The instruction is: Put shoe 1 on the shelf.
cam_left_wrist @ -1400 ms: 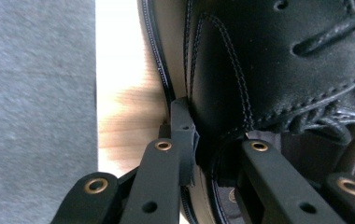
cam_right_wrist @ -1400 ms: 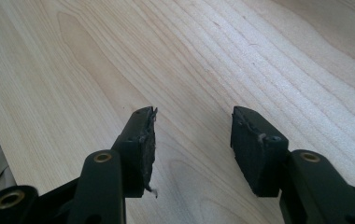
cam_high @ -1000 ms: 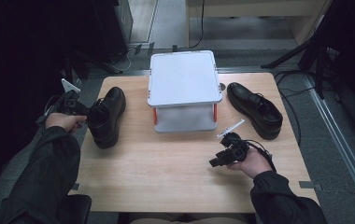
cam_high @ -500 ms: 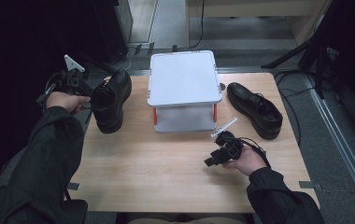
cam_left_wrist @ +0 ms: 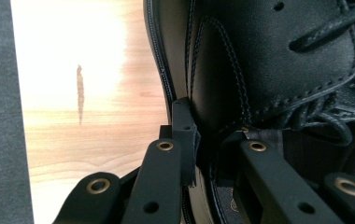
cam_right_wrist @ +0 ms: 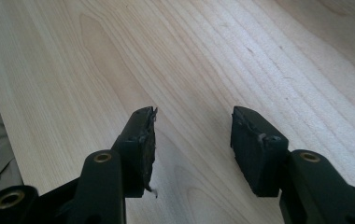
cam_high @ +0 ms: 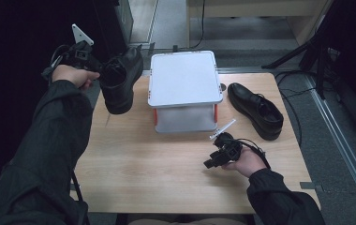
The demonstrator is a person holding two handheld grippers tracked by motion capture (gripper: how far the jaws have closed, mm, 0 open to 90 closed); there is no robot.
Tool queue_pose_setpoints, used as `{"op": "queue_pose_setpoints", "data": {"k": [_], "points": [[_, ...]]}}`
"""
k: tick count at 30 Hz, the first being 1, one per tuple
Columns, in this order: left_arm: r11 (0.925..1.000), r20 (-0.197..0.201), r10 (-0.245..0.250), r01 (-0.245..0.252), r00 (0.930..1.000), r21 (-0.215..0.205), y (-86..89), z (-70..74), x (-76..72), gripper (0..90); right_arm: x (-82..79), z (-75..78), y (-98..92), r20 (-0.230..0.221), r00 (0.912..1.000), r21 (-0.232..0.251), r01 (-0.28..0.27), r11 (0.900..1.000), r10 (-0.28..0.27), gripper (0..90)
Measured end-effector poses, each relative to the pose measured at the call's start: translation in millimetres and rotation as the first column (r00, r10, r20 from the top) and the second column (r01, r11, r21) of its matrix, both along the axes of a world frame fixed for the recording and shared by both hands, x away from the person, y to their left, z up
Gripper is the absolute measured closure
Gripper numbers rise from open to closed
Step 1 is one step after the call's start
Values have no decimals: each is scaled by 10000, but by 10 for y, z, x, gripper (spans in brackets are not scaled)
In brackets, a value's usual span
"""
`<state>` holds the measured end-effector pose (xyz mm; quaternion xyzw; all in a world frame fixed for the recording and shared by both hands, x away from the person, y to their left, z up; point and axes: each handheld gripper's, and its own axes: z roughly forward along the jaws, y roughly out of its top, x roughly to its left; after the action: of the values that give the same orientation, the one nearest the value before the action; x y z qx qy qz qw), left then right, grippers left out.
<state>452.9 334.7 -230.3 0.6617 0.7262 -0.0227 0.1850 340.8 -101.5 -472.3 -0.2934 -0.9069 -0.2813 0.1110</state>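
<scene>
Light wood worktop [cam_high: 134, 164], pale grain, mostly bare at the front. White two-tier stand [cam_high: 183, 77] with red corner posts sits at the back middle, white top panel flat. One black lace-up shoe [cam_high: 255, 110] lies on the worktop just right of the stand, not touching it, sole down. Grey floor [cam_high: 326, 140] around the worktop.

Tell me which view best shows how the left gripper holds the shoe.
The left gripper view: its fingers pinch the lifted shoe's collar wall, one outside, one inside. The high view shows the left gripper and whole shoe raised above the table, grip detail hidden.
</scene>
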Motion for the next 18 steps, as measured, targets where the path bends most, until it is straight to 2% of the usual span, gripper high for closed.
{"op": "queue_pose_setpoints", "data": {"k": [7,12,14,18], "points": [[9999,44,-97,97,9999,-92,-249,169,115,825,-10,-3,-9,48,10000,21,-49,10000,49,510],[9998,-60,-196,195,9998,-92,-440,177,262,821,-15,-14,-26,-24,10000,111,15,9999,-15,510],[9997,-16,-209,209,9998,-108,-532,179,314,821,-24,-25,-30,-98,10000,10,-4,10000,4,510],[9993,-55,-272,270,9996,-271,-698,145,406,818,-48,-24,-66,-91,10000,65,23,10000,-22,510]]}}
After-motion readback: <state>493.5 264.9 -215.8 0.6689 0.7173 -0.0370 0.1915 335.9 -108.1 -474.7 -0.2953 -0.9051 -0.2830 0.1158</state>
